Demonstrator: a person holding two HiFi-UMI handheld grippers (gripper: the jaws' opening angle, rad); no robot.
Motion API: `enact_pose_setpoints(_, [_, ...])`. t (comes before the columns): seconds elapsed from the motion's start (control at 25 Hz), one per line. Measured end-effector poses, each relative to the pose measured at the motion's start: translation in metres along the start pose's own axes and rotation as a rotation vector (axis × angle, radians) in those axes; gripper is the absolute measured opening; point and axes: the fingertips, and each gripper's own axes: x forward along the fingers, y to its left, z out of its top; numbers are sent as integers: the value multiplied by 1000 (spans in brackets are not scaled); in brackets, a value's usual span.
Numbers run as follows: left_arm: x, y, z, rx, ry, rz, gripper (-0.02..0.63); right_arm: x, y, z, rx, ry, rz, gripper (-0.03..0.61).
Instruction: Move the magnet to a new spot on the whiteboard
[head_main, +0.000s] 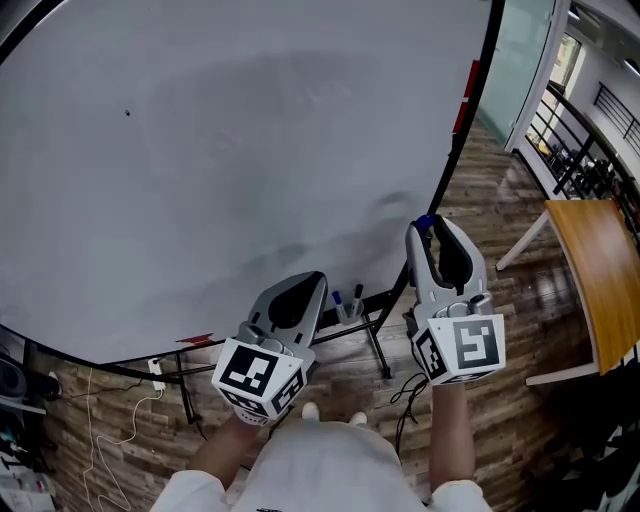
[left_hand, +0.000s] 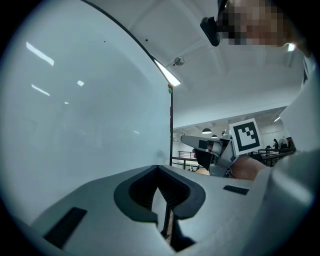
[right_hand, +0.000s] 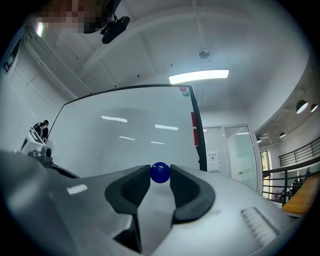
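Note:
A round blue magnet (right_hand: 160, 173) sits pinched between the tips of my right gripper (right_hand: 160, 176); in the head view the blue magnet (head_main: 426, 221) shows at the gripper's tip near the whiteboard's lower right corner. The big whiteboard (head_main: 220, 160) fills most of the head view, bare apart from a small dark dot (head_main: 127, 112). My left gripper (head_main: 292, 300) hangs lower left in front of the board, shut with nothing in it; its tips (left_hand: 159, 172) meet in the left gripper view. The right gripper (left_hand: 210, 150) also appears there, to the right.
A red marker or clip (head_main: 466, 96) sits on the board's right frame edge. Markers stand in a small holder (head_main: 347, 303) on the board's stand. A wooden table (head_main: 600, 280) stands at the right on a wood floor. Cables (head_main: 110, 420) trail at lower left.

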Motion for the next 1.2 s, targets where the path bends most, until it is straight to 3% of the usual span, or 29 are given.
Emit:
enact_pose_setpoints(0.68, [-18,-2,-28,-8,12,20,6,-71,11,-61,117,47,-56,132])
enact_pose_setpoints(1.2, [-23,-11,-39,-28,29,5,6,-83,12,-65,101,60,-67,132])
